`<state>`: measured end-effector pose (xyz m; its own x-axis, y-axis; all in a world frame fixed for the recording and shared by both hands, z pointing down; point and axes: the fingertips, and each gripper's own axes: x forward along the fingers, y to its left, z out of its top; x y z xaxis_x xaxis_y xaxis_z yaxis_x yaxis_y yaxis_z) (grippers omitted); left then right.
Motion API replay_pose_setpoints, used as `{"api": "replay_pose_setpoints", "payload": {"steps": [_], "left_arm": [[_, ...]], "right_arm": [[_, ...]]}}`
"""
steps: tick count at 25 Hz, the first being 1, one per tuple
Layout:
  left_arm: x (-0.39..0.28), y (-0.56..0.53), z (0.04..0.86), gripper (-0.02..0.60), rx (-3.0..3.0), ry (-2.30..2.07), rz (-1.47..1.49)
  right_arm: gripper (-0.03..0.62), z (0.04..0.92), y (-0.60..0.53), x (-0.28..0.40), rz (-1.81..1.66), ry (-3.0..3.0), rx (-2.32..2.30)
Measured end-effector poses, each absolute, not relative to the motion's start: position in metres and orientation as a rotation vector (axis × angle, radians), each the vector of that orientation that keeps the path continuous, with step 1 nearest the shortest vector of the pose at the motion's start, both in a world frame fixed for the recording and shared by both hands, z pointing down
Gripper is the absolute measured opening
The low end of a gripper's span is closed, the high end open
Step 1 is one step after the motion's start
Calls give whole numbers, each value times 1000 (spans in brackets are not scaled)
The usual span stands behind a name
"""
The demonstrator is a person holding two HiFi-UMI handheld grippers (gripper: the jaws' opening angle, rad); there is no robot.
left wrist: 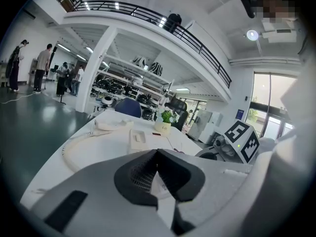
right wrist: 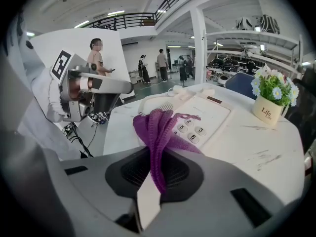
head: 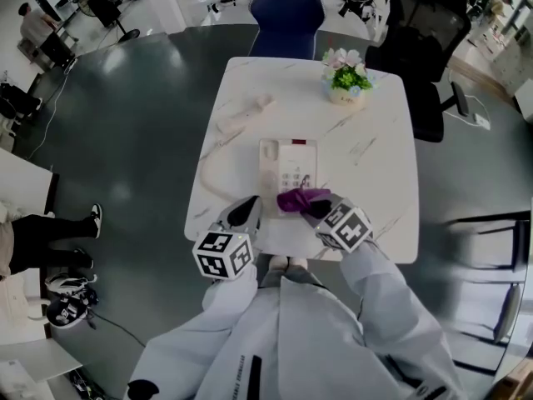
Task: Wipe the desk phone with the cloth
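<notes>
Okay, white marbled table [head: 375, 182] fills the middle of the head view, with grey floor all round. A blue chair [head: 287, 15] sits at the far edge and a black chair [head: 420, 48] at the far right corner.

The desk phone [head: 287, 169] lies flat at the table centre, keypad up. Its handset [head: 246, 112] is off the cradle, lying on the table to the far left of the phone. The cord [head: 206, 177] loops along the left side of the table. A flower pot [head: 346, 77] stands upright near the far right corner, well apart from the phone.

The left gripper [head: 243, 215] is at the near edge, just beside the phone's near left corner. In the left gripper view its jaws are pressed together with nothing between them [left wrist: 157, 154].

The right gripper [head: 315, 207] is at the phone's near right corner. In the right gripper view its jaws are clenched on the cloth [right wrist: 159, 147].

The cloth [head: 298, 198] is purple and bunched. One end is pinched in the right jaws; the free end lies over the near part of the phone, just beside the number keys.
</notes>
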<state>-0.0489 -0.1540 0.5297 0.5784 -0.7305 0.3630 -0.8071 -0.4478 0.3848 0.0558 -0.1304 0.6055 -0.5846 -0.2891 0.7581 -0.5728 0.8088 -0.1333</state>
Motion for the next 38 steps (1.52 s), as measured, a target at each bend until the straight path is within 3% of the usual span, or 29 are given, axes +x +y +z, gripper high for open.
{"api": "replay_pose_setpoints", "payload": {"steps": [38], "left_arm": [[-53,-162,507,-3,2309,-1278,168]], "right_arm": [[40,593,-98,45,677,-2309,454]]}}
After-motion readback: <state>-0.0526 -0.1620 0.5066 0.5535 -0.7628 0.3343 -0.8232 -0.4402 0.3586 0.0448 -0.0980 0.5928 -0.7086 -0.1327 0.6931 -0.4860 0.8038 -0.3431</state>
